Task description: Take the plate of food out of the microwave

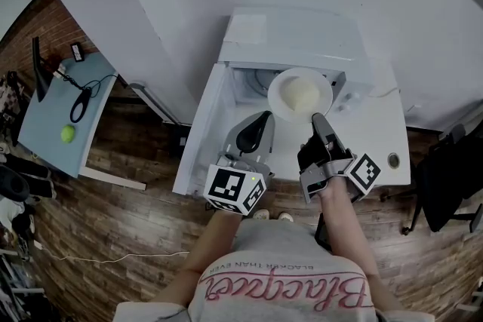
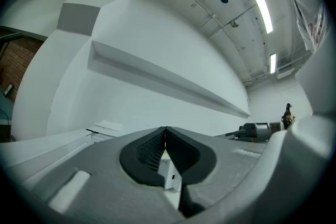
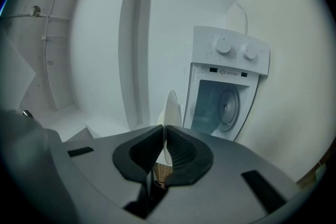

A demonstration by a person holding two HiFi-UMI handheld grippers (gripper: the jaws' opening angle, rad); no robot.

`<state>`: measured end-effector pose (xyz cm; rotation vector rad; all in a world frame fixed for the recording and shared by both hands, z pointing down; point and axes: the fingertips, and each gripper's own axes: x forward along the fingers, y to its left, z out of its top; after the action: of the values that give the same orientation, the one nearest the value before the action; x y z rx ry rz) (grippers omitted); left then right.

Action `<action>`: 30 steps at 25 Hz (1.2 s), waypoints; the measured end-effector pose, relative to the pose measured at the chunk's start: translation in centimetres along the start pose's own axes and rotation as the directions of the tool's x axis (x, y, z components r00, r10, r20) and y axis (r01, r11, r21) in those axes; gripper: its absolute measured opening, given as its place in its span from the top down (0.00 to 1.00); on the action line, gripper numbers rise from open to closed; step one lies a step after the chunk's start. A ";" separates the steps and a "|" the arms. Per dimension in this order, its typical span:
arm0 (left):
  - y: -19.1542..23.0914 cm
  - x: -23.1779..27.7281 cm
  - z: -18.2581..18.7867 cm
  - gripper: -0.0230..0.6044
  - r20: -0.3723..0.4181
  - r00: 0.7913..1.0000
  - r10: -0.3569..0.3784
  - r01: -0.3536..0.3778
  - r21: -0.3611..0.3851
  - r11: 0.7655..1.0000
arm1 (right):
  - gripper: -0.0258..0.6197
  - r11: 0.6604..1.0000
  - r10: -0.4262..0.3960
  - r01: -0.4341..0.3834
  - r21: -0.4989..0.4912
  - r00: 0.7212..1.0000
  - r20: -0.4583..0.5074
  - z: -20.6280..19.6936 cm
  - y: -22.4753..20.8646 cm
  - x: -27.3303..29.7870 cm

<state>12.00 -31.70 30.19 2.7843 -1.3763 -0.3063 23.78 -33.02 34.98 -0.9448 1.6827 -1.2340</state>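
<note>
Currently, the head view shows a white box-shaped microwave oven [image 1: 287,34] standing on a white table [image 1: 381,143], with its white door [image 1: 198,133] swung fully open to the left. A round white plate [image 1: 276,96] carrying a pale mound of food [image 1: 303,94] sits level at the mouth of the cavity. The right gripper [image 1: 315,117] reaches in from the near side and meets the plate's near rim. The left gripper [image 1: 263,118] hangs beside it over the open door and touches nothing. Judged from this, one gripper carries the load while the other stands clear of the opening.

The left gripper view shows the left gripper [image 2: 166,132] with its black ribbed jaws pressed together and nothing between them. This camera looks up at a bare white wall, so the tool is tilted away from the work.

The right gripper view shows the right gripper [image 3: 165,131] clenched on the plate [image 3: 172,105], which appears edge-on as a thin white disc between the jaws. Gripping the rim keeps the jaws off the food. Beyond the plate stands the microwave oven [image 3: 231,60] with two round knobs, and a glass turntable [image 3: 227,107] shows bare inside the cavity. The plate therefore appears to be largely out, and setting it down remains.
</note>
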 end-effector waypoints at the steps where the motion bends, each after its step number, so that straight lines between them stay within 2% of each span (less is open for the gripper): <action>1: 0.1 0.3 0.2 0.95 0.005 1.000 0.008 -0.008 0.001 1.000 | 0.92 1.000 0.006 -0.006 -0.001 1.000 0.000 0.2 0.3 0.3; 12: -0.1 1.4 2.3 0.95 0.067 0.998 0.011 -0.012 0.015 1.000 | 0.93 0.998 0.064 -0.064 0.000 0.998 0.007 1.2 2.1 1.3; 17: -0.6 1.8 2.5 0.95 0.079 0.997 -0.003 0.002 0.020 1.000 | 0.93 0.994 0.106 -0.107 0.031 0.994 0.025 1.5 2.8 1.3; 30: -1.0 2.4 2.0 0.95 0.071 0.997 -0.008 0.007 0.012 1.000 | 0.93 0.996 0.086 -0.086 0.036 0.996 0.017 1.8 2.1 1.2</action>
<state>13.80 -32.86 27.68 2.8144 -1.3864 -0.4028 24.83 -34.23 32.45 -0.8493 1.6656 -1.1932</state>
